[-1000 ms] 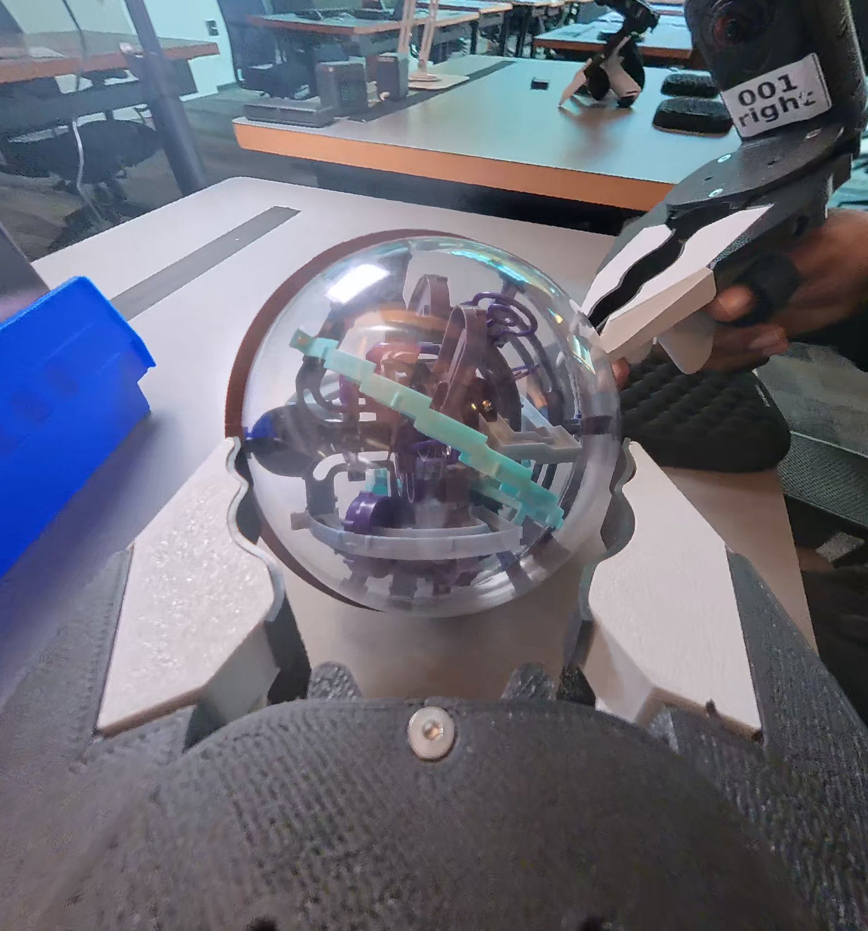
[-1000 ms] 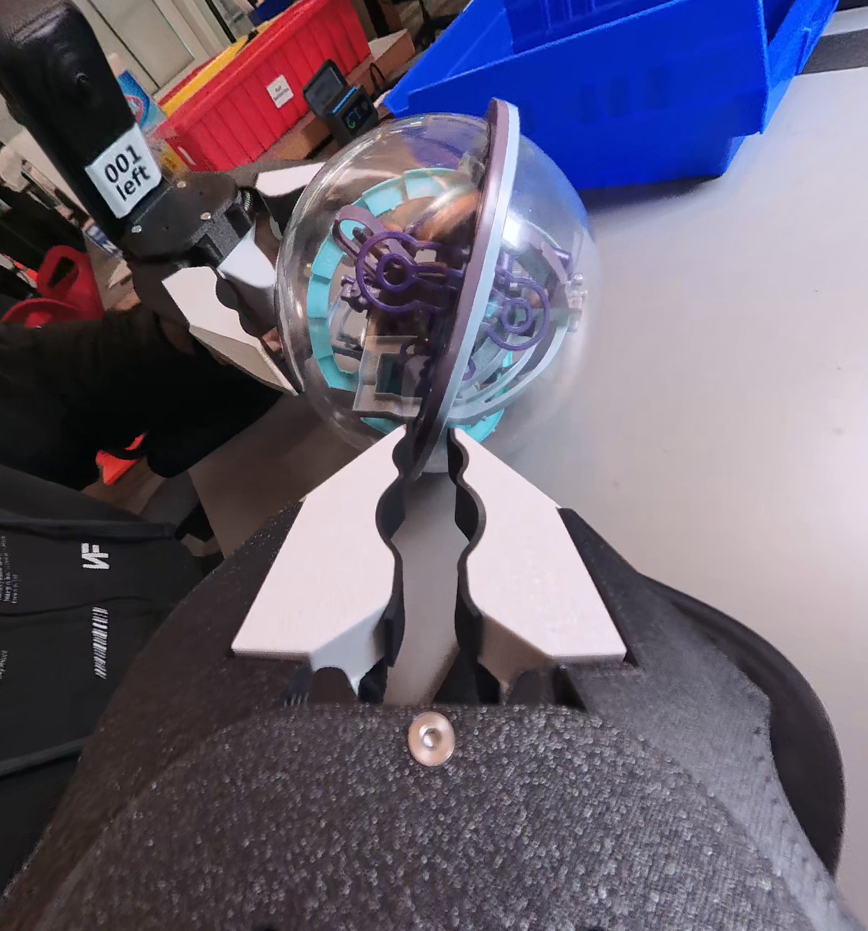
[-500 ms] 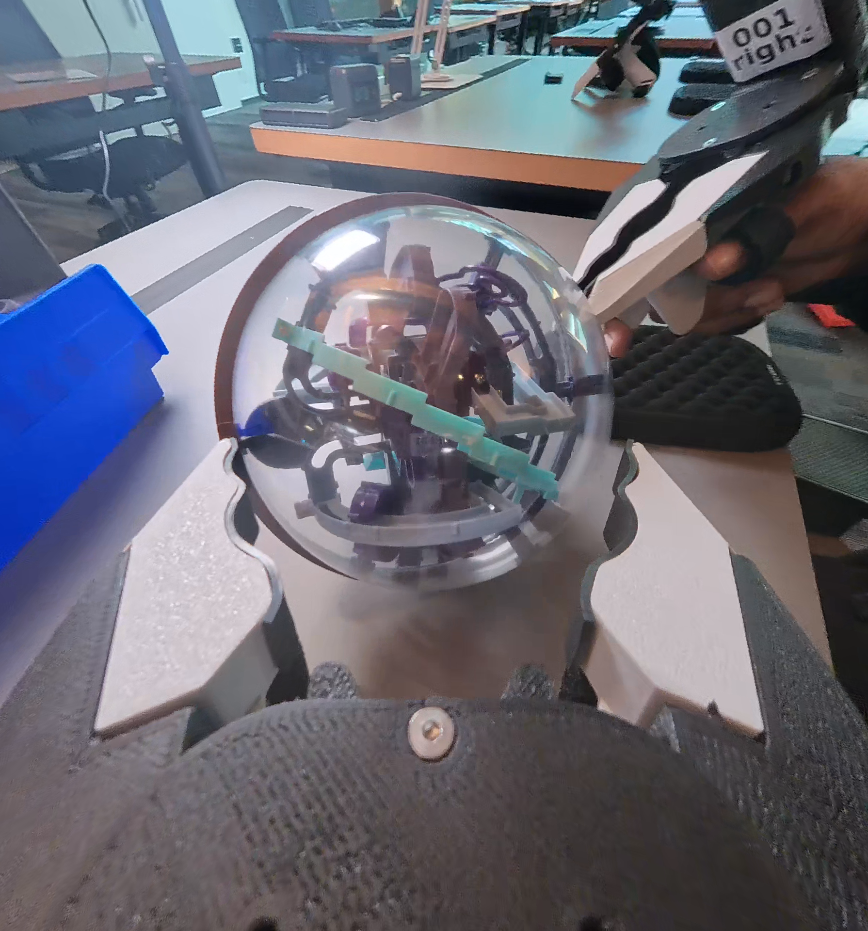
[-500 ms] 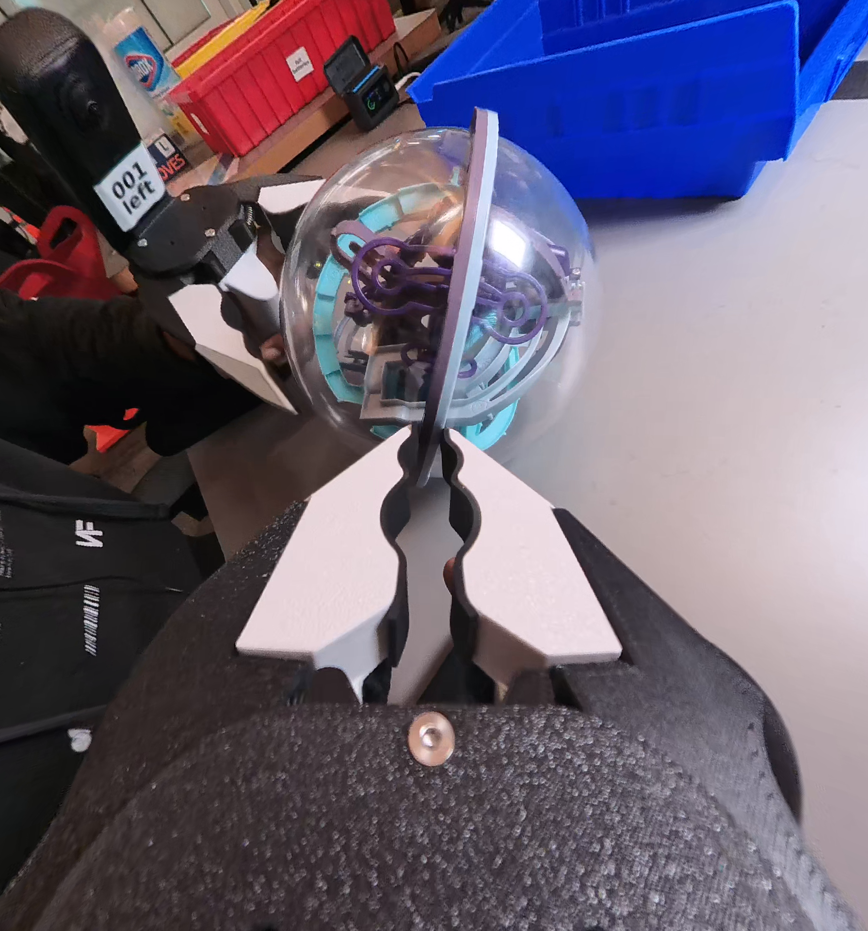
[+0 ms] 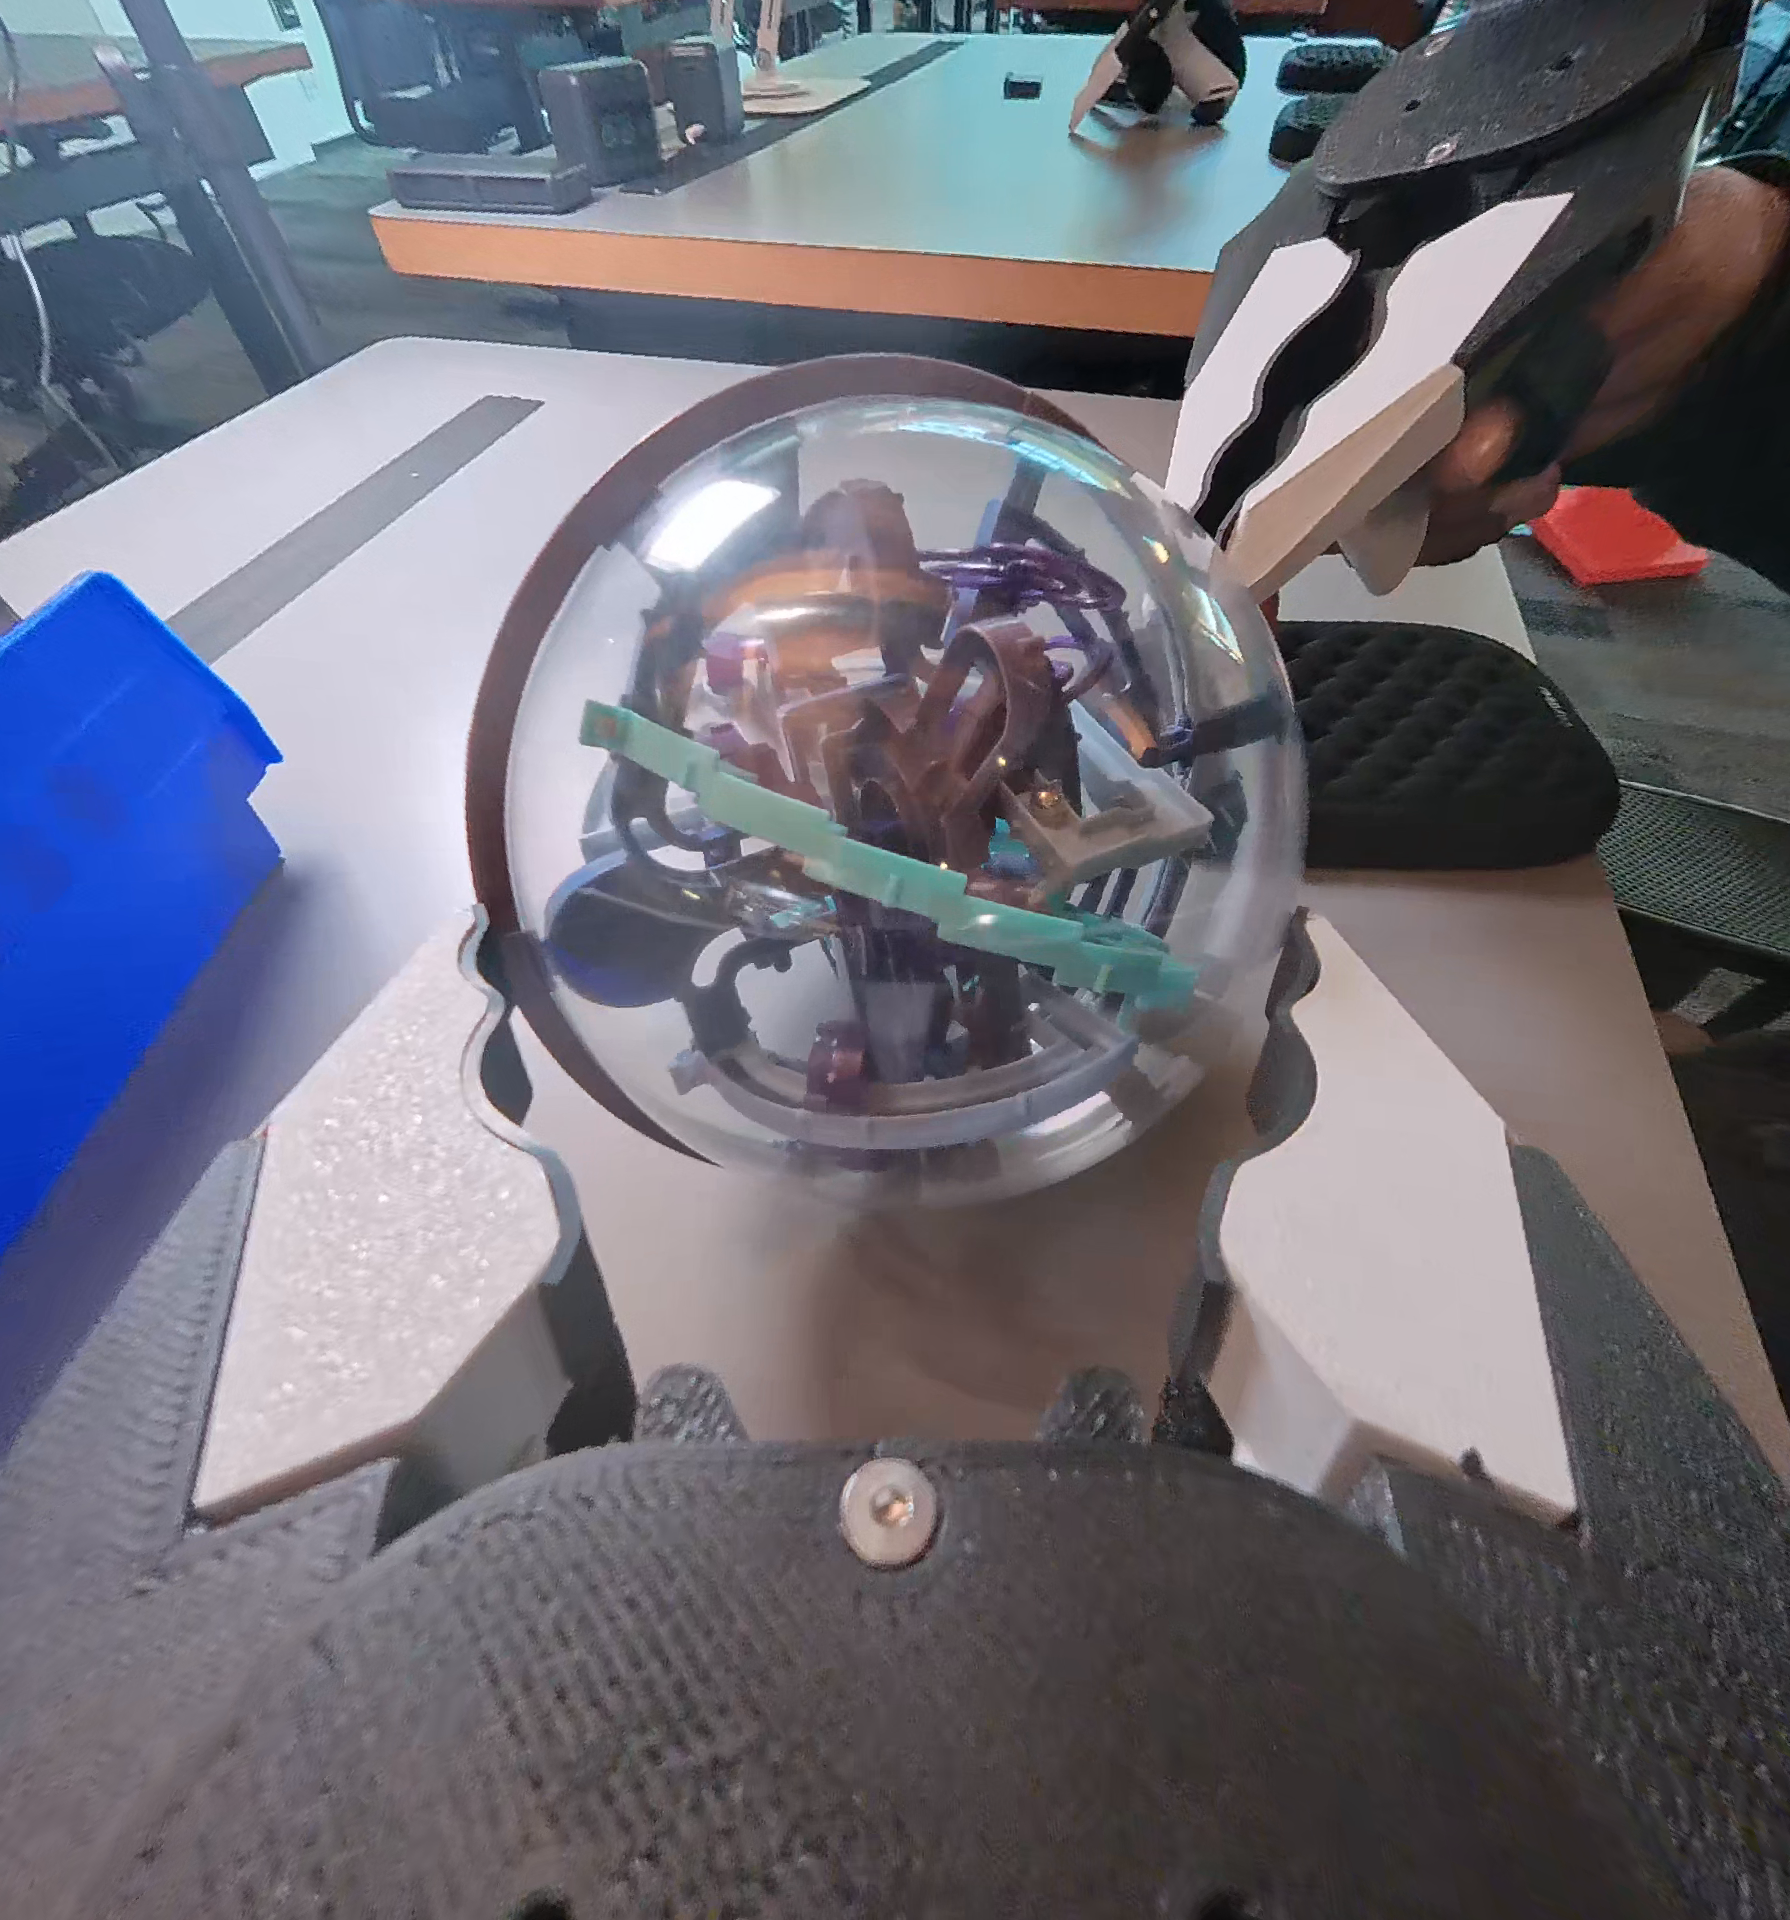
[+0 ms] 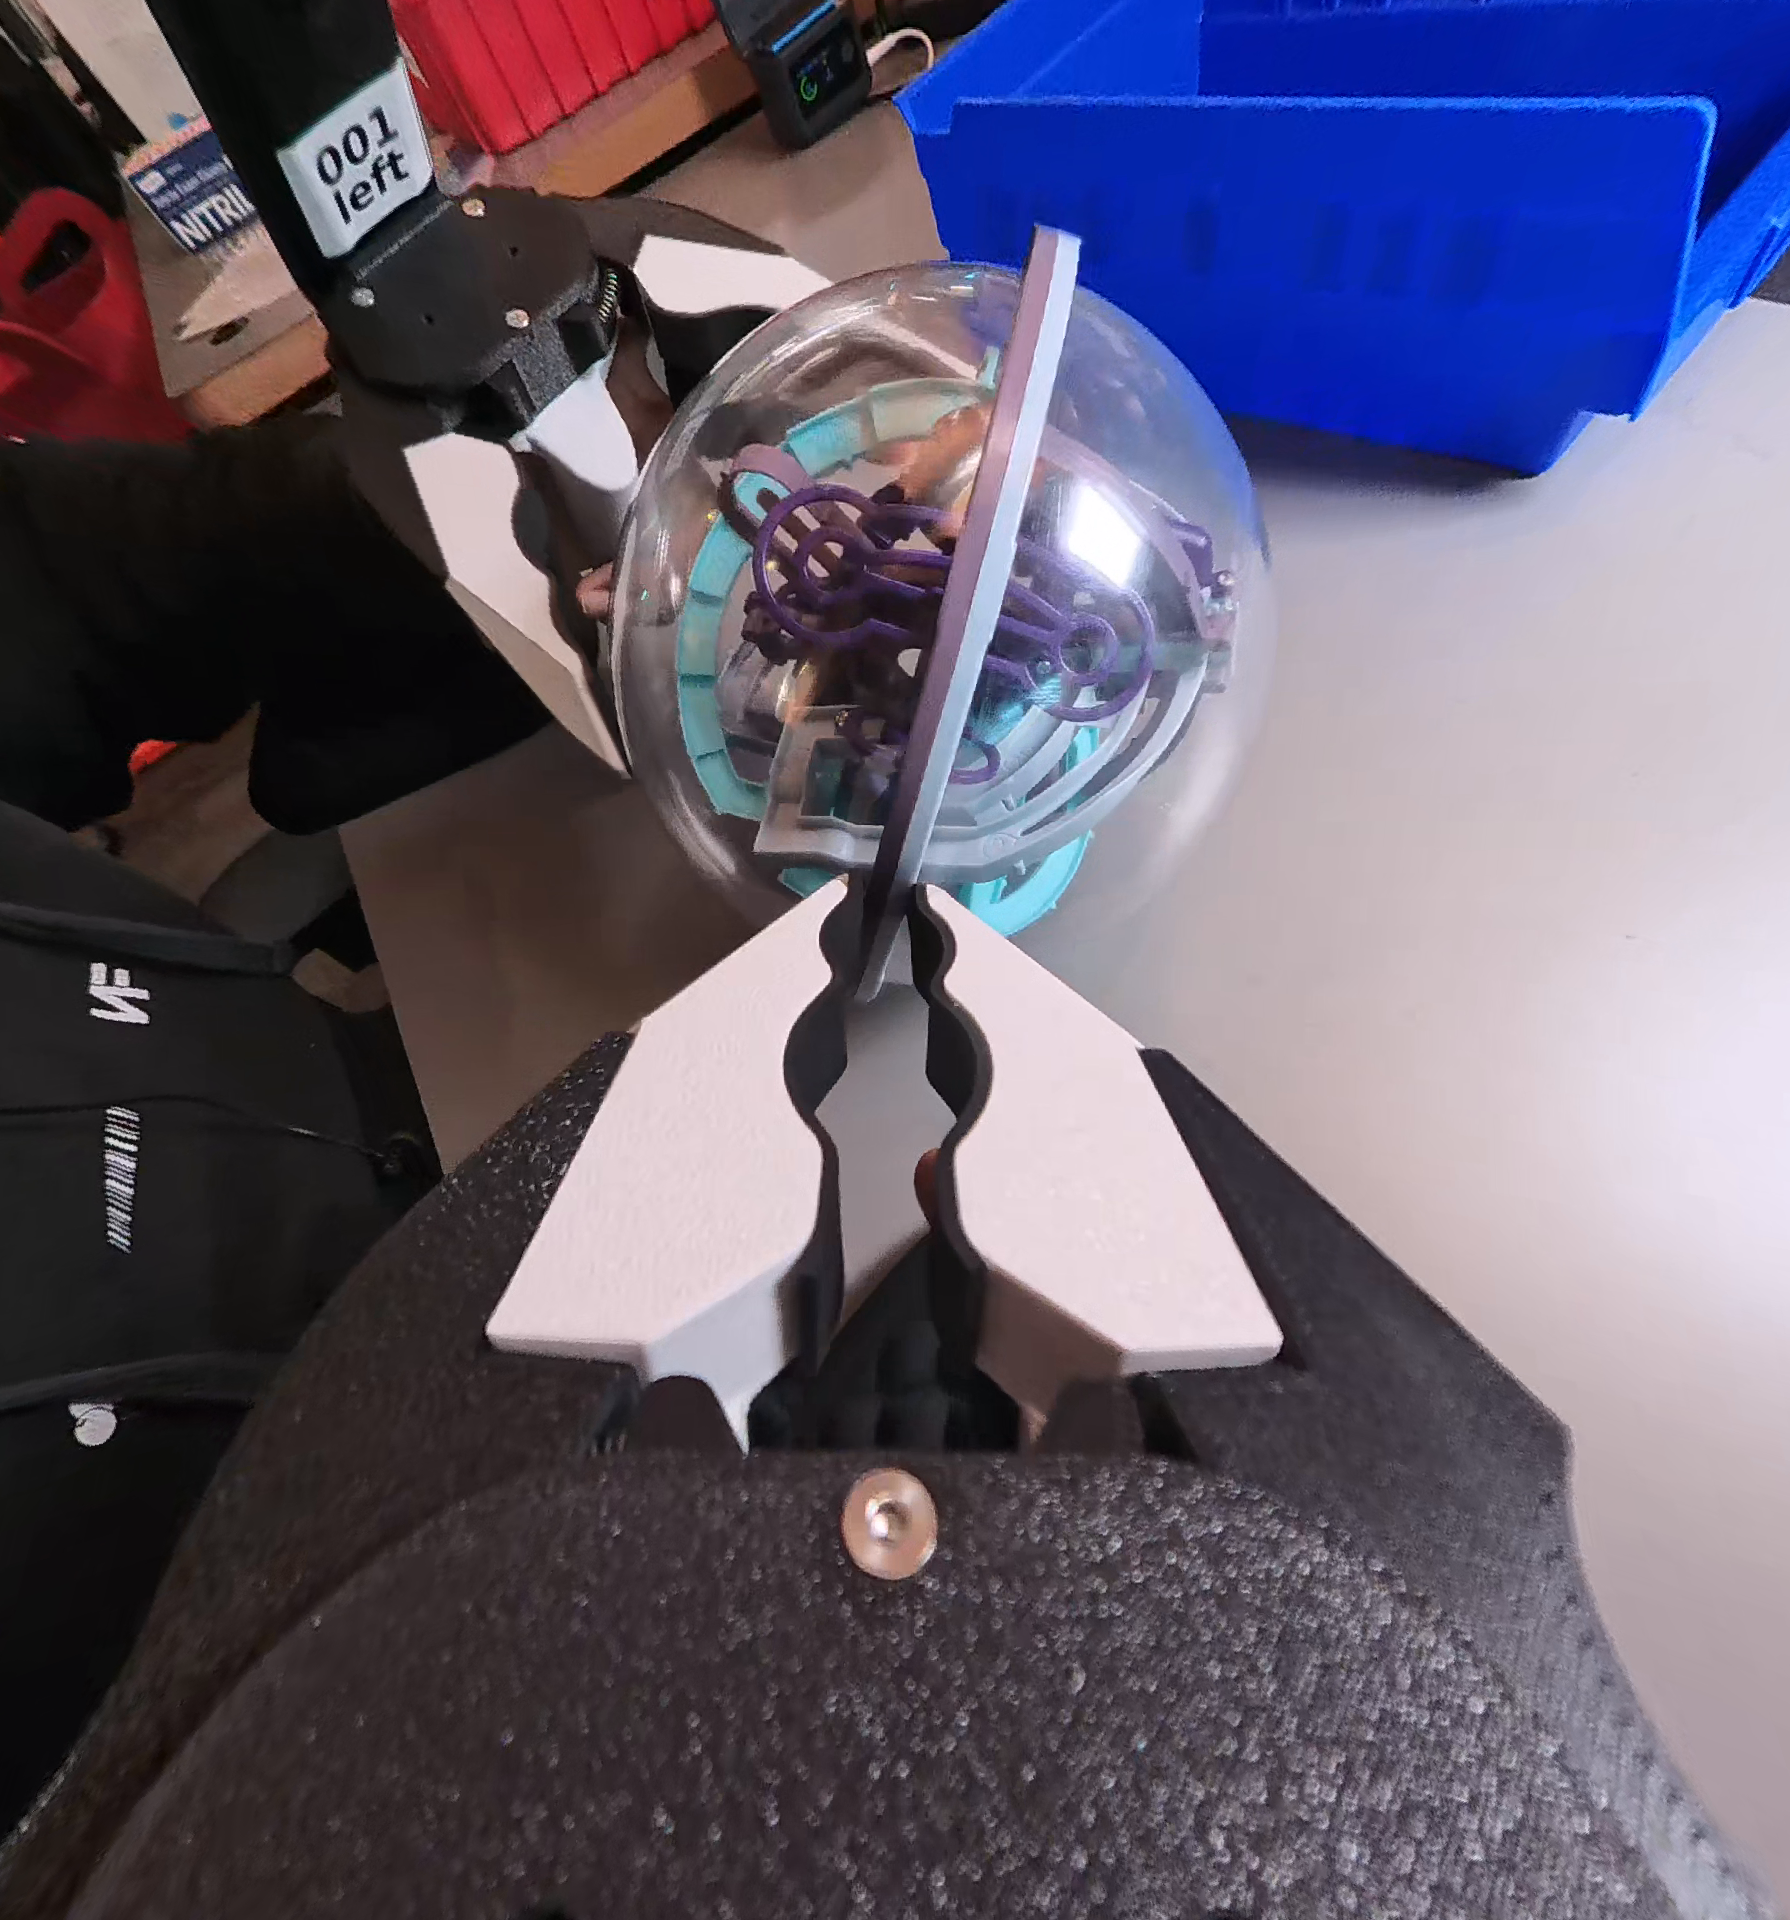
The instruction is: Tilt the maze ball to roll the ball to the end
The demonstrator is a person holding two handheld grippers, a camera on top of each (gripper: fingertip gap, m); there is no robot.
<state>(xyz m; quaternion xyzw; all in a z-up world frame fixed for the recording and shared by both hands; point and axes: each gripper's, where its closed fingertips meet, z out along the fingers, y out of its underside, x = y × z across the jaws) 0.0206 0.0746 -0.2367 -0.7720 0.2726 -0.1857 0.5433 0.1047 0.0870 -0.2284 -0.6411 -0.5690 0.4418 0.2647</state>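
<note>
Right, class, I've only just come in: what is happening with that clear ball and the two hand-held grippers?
A person is working a maze ball, a clear sphere with coloured tracks inside, using a gripper in each hand. The right gripper has its jaws nearly closed on the thin ring around the ball's middle. The left gripper cups the sphere with jaws spread wide on either side. The ball is lifted above the grey table, beside a blue bin. Where the small ball inside sits is hard to tell.
</note>
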